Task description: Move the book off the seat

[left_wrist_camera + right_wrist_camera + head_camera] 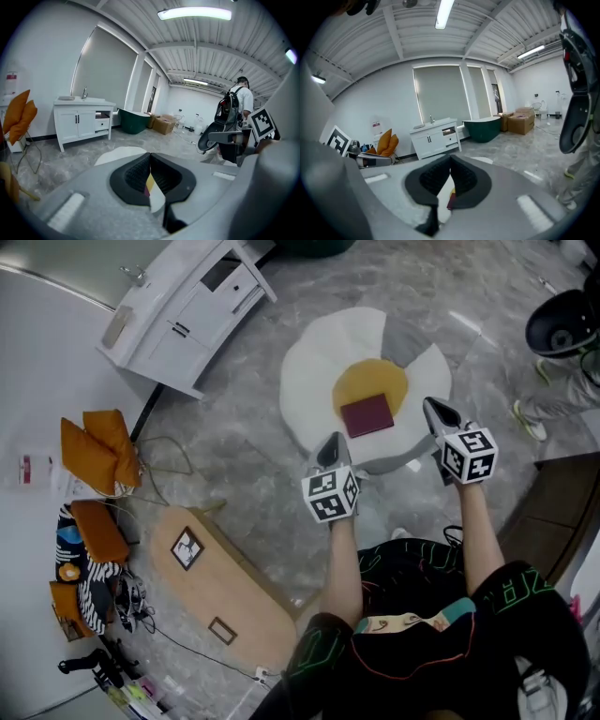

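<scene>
A dark red book (367, 415) lies flat on the yellow middle cushion (369, 382) of a white flower-shaped seat (314, 371) on the floor. My left gripper (333, 441) hangs shut over the seat's near edge, just left of the book, with nothing in it. At the book's right side, my right gripper (434, 409) is also shut and empty. In the left gripper view the closed jaws (150, 158) leave a slit showing a sliver of yellow cushion and red book (147, 188). Below the right gripper's closed jaws (451, 166), the book's edge (451, 200) peeks out.
A white vanity cabinet (187, 301) stands at the back left, orange cushions (98, 451) by the wall, and a wooden board (225, 592) lies on the floor to my left. A black office chair (562, 322) and a person's leg (553, 399) are at right. A green tub (133, 120) is farther off.
</scene>
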The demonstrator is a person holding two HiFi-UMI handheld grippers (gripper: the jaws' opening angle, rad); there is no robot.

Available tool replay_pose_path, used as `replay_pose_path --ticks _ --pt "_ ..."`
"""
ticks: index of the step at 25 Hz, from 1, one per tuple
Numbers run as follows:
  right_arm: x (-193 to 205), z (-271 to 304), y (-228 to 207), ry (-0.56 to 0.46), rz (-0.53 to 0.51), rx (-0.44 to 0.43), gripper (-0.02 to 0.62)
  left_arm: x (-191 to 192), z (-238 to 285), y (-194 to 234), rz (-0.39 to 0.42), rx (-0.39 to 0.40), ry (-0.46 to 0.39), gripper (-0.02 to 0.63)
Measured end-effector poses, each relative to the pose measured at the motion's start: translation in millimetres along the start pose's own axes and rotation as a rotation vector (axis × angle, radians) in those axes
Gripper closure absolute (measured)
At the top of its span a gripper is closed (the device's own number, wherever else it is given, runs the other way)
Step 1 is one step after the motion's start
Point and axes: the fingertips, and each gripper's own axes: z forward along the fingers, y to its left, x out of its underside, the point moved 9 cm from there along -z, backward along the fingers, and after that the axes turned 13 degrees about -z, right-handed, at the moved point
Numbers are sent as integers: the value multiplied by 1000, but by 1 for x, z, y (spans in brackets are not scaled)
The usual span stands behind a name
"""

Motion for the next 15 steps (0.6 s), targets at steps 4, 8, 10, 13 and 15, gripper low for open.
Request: replay_pose_path --ticks 4,8,10,13,15 --pt "12 50 -8 79 32 13 592 3 50 31 -52 3 89 594" --pt "29 105 -7 150 35 -5 592 13 98 70 -138 10 128 594" --pt "39 129 -10 198 34 -18 592 22 122 83 -182 25 156 594" --pt "68 140 -10 311 47 -52 592 57 140 88 -240 22 246 594" --pt "82 160 -13 355 36 -77 592 71 161 97 -257 23 279 594"
